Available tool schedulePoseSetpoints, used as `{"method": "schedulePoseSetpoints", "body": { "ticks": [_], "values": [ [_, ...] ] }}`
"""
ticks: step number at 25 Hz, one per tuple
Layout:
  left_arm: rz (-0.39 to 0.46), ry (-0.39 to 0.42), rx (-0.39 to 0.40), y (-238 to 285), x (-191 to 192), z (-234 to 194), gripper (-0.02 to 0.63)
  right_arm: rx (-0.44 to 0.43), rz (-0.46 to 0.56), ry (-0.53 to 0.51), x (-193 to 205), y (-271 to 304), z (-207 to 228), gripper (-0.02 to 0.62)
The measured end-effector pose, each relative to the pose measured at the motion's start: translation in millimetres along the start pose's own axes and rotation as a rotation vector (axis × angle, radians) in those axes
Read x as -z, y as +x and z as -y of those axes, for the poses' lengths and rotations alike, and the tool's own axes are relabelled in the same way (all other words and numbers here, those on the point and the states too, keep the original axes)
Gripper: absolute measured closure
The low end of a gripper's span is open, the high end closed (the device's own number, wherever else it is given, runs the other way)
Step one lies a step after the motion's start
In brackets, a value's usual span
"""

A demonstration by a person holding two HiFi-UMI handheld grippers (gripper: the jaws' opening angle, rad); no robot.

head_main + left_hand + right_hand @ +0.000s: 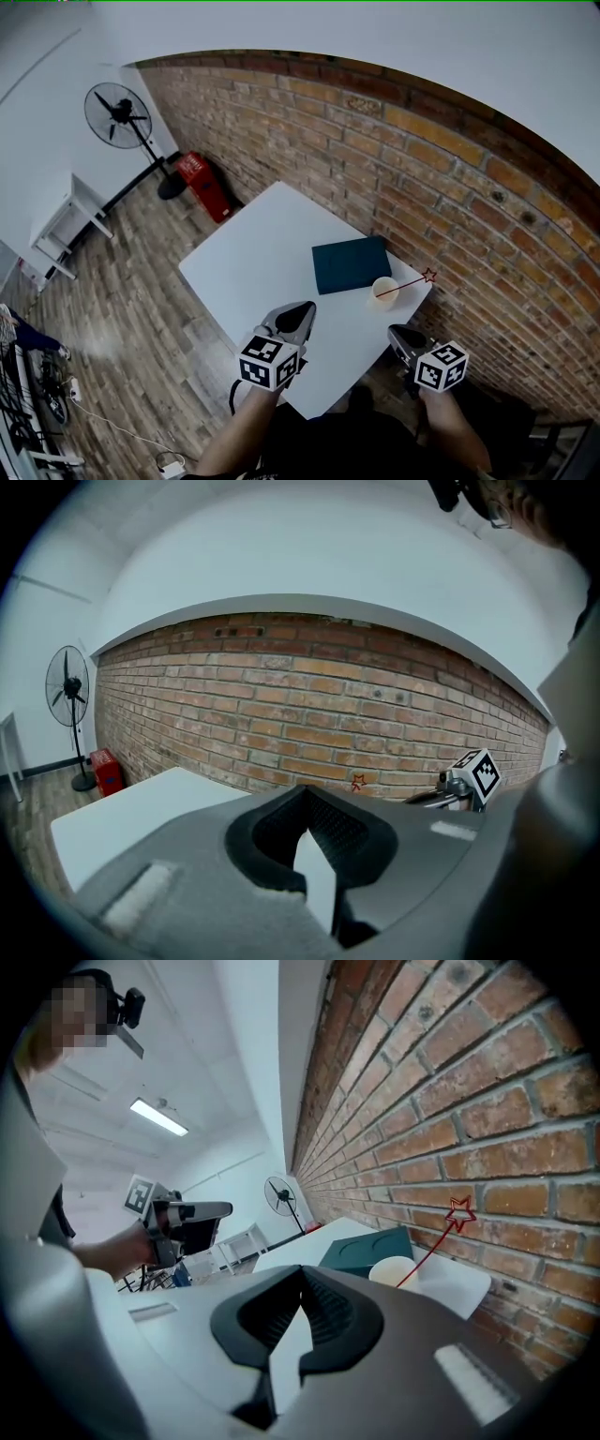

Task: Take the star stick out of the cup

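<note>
Head view, brick wall [450,169]: red-brown, runs close behind the table's far side.
Table [253,262]: white and square; its near edge is partly covered by the grippers.
Dark teal box [351,263]: flat, lies just beside the cup.
Left gripper [305,307]: over the table's near part, jaws closed tip to tip with nothing between them.
Right gripper [394,330]: at the table's near-right edge, jaws pressed together and empty.
Cup [385,290]: pale, upright, near the table corner by the wall; hidden in the left gripper view.
Star stick [412,280]: thin red stem with a red outlined star at the tip; stands in the cup, leaning toward the wall. It is ahead of both pairs of jaws and apart from them, nearer the right gripper. The left gripper view shows only its star against the bricks.
</note>
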State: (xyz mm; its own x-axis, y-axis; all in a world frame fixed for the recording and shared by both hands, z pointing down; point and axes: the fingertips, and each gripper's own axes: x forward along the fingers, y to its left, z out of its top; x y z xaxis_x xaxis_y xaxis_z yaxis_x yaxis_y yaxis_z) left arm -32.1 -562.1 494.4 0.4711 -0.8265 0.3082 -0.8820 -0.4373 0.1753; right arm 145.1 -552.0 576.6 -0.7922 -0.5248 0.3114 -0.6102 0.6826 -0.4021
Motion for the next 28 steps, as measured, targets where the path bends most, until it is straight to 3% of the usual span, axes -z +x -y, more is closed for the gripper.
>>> {"method": "schedulePoseSetpoints", "body": {
  "ticks": [5,9,18,28],
  "values": [
    [0.014,-0.021,0.006,27.2,-6.3,-8.0,0.598,0.053,0.003,0.01,-9.1,16.2,36.2,0.594],
    [-0.009,-0.031,0.025,38.3,-0.7,-12.7,0.598,0.15,0.021,0.062,-10.4,37.6,64.4,0.587],
    [-0.056,-0.054,0.035,40.7,15.1,-27.2,0.598,0.284,0.048,0.187,-0.4,54.5,111.5,0.518],
    [-0.083,-0.067,0.029,47.7,25.3,-25.9,0.598,0.35,0.001,0.229,12.3,68.7,155.2,0.465]
  ]
}}
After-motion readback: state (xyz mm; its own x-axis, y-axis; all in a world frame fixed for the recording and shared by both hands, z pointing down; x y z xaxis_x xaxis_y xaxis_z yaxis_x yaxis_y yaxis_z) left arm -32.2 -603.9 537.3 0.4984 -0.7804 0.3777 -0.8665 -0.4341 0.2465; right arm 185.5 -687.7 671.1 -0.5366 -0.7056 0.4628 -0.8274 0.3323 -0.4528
